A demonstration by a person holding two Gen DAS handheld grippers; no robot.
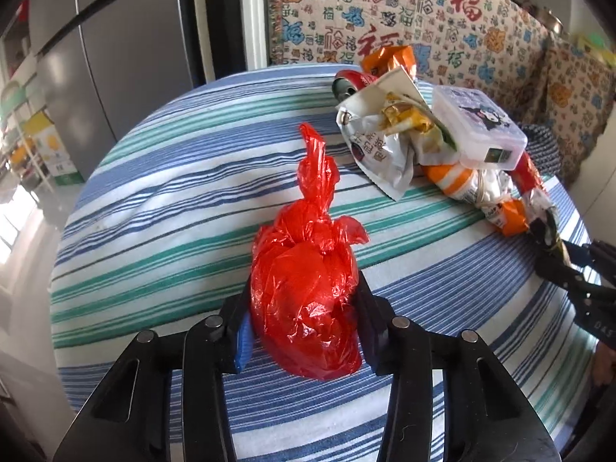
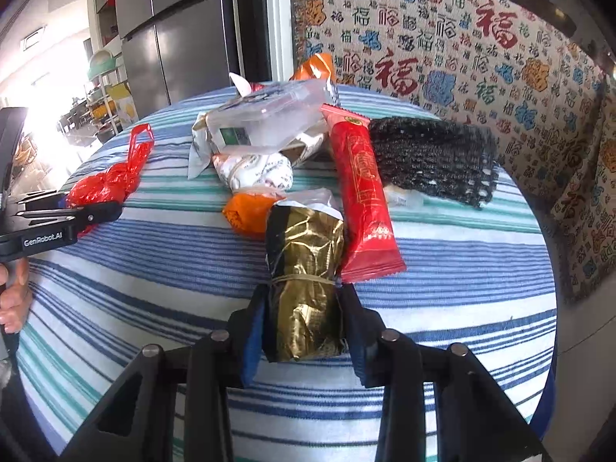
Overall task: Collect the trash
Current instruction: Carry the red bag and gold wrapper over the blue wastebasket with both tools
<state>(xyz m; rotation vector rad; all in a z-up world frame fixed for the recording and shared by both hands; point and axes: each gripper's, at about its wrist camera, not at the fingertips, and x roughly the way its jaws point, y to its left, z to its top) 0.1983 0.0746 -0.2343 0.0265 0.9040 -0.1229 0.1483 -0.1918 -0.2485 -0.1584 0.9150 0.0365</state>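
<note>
Filling most of both frames, the striped tabletop [image 1: 161, 200] carries a heap of trash under the patterned cloth [image 1: 435, 11] across the top of the frame. In the upper right of the left wrist view lie a clear plastic box [image 1: 479, 127], silver snack bags [image 1: 379, 146], an orange wrapper [image 1: 390, 57] and a red can [image 1: 348, 81]. Right of centre in the right wrist view, a dark knitted cloth [image 2: 431, 154] sits beside a long red packet [image 2: 360, 192]. At lower centre of the left view, the left tongs [image 1: 304, 308] are closed partway, both pads pressing a knotted red plastic bag [image 1: 304, 285] resting on the cloth. At lower centre of the right view, the right tongs [image 2: 302, 308] are narrowed around a gold foil bundle [image 2: 304, 269] tied with a rubber band, its far end touching the heap.
</note>
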